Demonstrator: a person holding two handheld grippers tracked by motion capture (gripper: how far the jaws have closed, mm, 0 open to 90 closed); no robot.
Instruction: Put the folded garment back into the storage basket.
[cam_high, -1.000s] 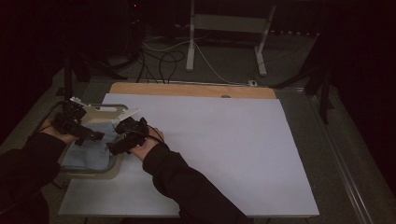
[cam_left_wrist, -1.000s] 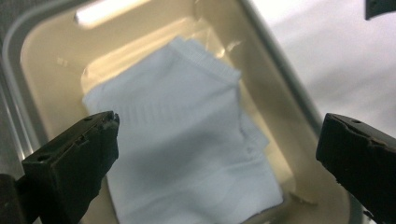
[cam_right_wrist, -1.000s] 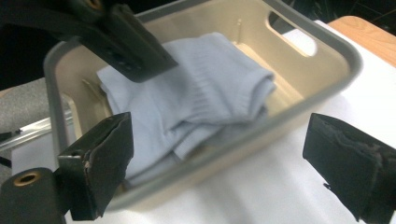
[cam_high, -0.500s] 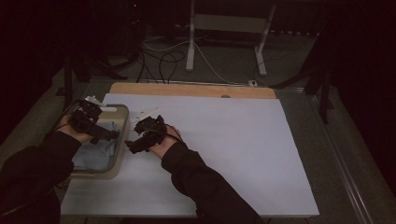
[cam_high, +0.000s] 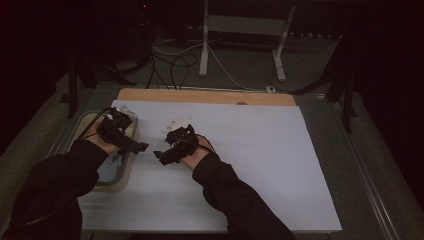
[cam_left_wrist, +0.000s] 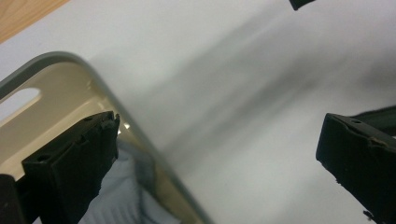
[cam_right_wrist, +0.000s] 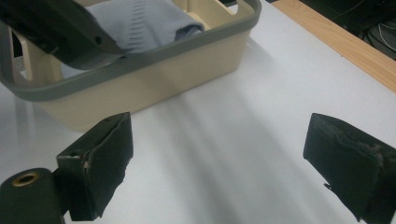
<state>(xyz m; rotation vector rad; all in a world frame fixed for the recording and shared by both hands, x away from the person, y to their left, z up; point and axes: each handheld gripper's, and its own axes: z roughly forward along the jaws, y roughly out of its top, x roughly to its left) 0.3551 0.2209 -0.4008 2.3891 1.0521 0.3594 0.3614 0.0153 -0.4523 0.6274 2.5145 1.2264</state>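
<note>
We list: basket (cam_high: 80, 131) at the tabletop's (cam_high: 260, 150) left edge; cloth (cam_right_wrist: 135, 21) inside it; left hand-held gripper (cam_high: 131, 145) over its rim; right hand-held gripper (cam_high: 162, 156) just right, above bare tabletop.

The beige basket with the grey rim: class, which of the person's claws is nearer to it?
Left. The left claw hangs over the basket's right rim, above the blue cloth. The right claw is over bare white table, apart from the basket.

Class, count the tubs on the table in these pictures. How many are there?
1: a beige tub with a grey rim at the table's left edge, holding pale blue cloth. No other can be seen.
</note>
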